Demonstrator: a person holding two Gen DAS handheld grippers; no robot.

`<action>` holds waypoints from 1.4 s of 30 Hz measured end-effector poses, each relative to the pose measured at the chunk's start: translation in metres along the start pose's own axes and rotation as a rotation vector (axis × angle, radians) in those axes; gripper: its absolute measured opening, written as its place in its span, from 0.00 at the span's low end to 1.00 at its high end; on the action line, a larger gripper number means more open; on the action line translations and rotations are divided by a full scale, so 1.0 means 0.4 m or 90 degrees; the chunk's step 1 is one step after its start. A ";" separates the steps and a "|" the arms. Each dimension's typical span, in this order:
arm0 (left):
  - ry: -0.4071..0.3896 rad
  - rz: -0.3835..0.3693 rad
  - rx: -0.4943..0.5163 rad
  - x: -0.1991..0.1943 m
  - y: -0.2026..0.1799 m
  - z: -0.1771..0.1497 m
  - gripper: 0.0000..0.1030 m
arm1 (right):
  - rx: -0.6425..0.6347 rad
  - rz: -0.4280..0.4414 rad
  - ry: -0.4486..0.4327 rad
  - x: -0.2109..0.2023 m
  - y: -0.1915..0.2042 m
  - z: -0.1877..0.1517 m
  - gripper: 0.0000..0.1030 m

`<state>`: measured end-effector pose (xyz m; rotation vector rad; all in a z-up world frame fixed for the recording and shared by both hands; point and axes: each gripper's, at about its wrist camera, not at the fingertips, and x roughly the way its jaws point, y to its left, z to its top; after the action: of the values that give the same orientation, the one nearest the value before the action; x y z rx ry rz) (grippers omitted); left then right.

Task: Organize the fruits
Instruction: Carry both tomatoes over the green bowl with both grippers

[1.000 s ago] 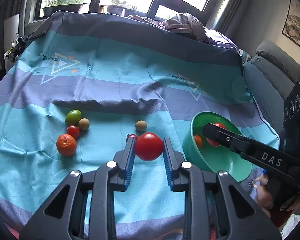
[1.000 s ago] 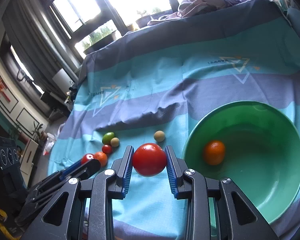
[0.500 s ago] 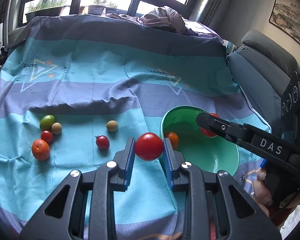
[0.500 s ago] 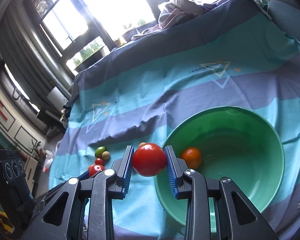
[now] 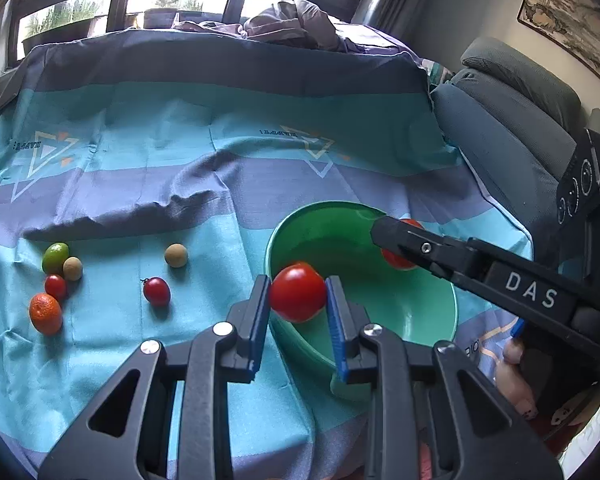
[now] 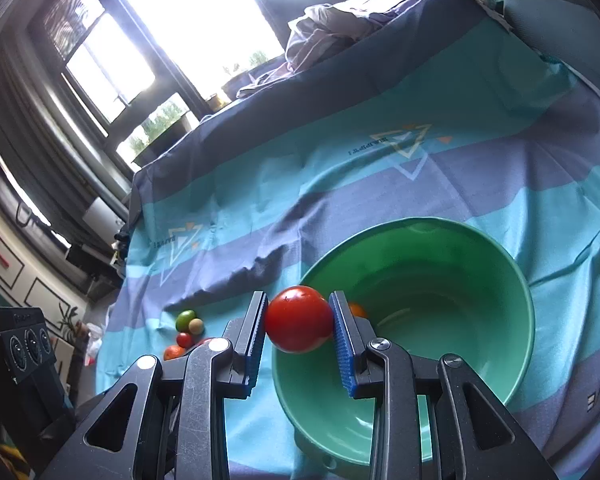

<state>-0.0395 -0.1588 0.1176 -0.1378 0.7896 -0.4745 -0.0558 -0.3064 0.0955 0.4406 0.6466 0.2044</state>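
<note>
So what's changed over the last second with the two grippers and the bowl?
Both grippers have carried their tomatoes toward the green bowl. The left gripper, shut on a tomato, swung right from over the cloth to the bowl's near rim. The right gripper brought its tomato to the rim too. Nothing was released. The loose fruit on the cloth stayed put.

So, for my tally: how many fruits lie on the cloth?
6: lime, tan ball, small tomato and orange clustered at left; stemmed tomato and second tan ball nearer the bowl. Others may be hidden.
</note>
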 end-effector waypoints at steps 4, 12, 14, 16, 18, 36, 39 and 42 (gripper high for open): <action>0.008 -0.008 0.010 0.015 -0.019 0.000 0.27 | 0.009 -0.010 0.002 0.004 -0.014 0.003 0.33; 0.032 -0.007 0.028 0.052 -0.040 -0.007 0.27 | 0.016 -0.021 0.011 0.015 -0.028 0.005 0.33; 0.037 -0.006 0.028 0.060 -0.040 -0.006 0.27 | 0.019 -0.020 0.012 0.016 -0.033 0.005 0.33; 0.041 -0.010 0.028 0.065 -0.041 -0.005 0.27 | 0.019 -0.025 0.013 0.017 -0.034 0.005 0.33; 0.046 -0.011 0.029 0.072 -0.043 -0.006 0.27 | 0.022 -0.028 0.013 0.018 -0.037 0.005 0.33; 0.080 -0.015 0.042 0.127 -0.069 -0.016 0.27 | 0.043 -0.045 0.029 0.033 -0.064 0.005 0.33; 0.085 -0.016 0.046 0.136 -0.074 -0.018 0.27 | 0.047 -0.047 0.031 0.035 -0.070 0.006 0.33; 0.090 -0.018 0.049 0.142 -0.079 -0.021 0.27 | 0.051 -0.050 0.034 0.037 -0.076 0.006 0.33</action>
<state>-0.0224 -0.2124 0.0838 -0.0441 0.9067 -0.5447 -0.0414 -0.3295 0.0756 0.4864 0.7248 0.1162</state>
